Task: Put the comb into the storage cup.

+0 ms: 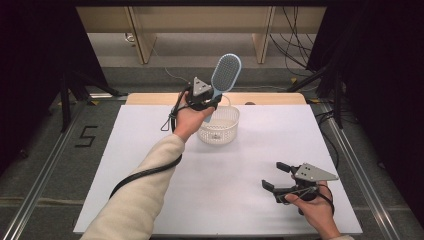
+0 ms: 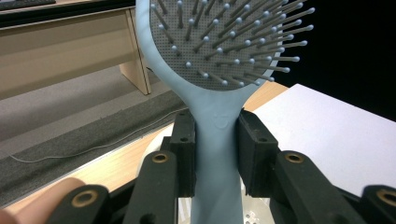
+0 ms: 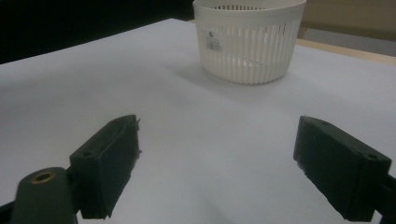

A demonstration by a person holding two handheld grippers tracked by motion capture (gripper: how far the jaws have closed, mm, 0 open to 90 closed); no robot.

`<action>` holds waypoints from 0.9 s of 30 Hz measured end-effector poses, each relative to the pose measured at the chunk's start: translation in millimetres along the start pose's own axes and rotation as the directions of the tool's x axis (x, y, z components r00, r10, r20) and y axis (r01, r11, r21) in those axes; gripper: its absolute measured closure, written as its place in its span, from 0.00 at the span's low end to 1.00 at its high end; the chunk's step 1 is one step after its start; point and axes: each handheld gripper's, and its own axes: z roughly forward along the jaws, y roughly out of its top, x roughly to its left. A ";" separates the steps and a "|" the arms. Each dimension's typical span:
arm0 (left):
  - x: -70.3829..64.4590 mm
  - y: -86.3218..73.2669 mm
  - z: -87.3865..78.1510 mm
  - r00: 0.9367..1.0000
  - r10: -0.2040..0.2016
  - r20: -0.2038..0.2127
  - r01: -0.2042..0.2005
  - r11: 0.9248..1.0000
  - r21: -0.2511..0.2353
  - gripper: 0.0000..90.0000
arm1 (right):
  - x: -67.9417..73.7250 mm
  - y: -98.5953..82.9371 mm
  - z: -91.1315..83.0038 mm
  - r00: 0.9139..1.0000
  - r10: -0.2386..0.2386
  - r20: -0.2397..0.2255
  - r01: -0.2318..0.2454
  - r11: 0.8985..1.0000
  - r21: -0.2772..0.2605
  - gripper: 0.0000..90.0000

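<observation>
**Left gripper holds a hairbrush over the basket**

High view: the left gripper (image 1: pixel 207 102) is raised above the far middle of the white table top (image 1: pixel 150 150), clamped on the handle of a light blue plastic paddle hairbrush (image 1: pixel 225 73) whose oval head points up and away. Just below it, near the far edge, stands a white slotted round plastic basket (image 1: pixel 219 126). The right gripper (image 1: pixel 276 176) sits low near the near right corner, jaws spread wide with nothing between them.

Left gripper view: both black jaws press the hairbrush (image 2: pixel 219 60) handle from either side; the grey bristled pad faces the camera.

Right gripper view: the jaws stand far apart and empty above the white surface, with the basket (image 3: pixel 247 42) ahead, well apart from them.
</observation>
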 end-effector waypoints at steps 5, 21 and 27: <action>1.5 -1.8 1.6 1.000 -0.002 -0.003 0.002 1.000 0.004 0.78 | -0.1 0.0 0.1 1.000 0.000 0.000 0.000 1.000 -0.001 0.17; 0.1 -1.4 7.0 1.000 0.013 0.007 -0.013 1.000 0.006 0.77 | -0.3 -0.1 0.1 1.000 -0.001 -0.002 0.001 1.000 0.000 0.17; -0.1 -2.5 9.8 1.000 0.010 0.011 -0.011 1.000 0.008 0.77 | -0.2 -0.1 0.0 1.000 0.001 -0.001 -0.001 1.000 0.000 0.17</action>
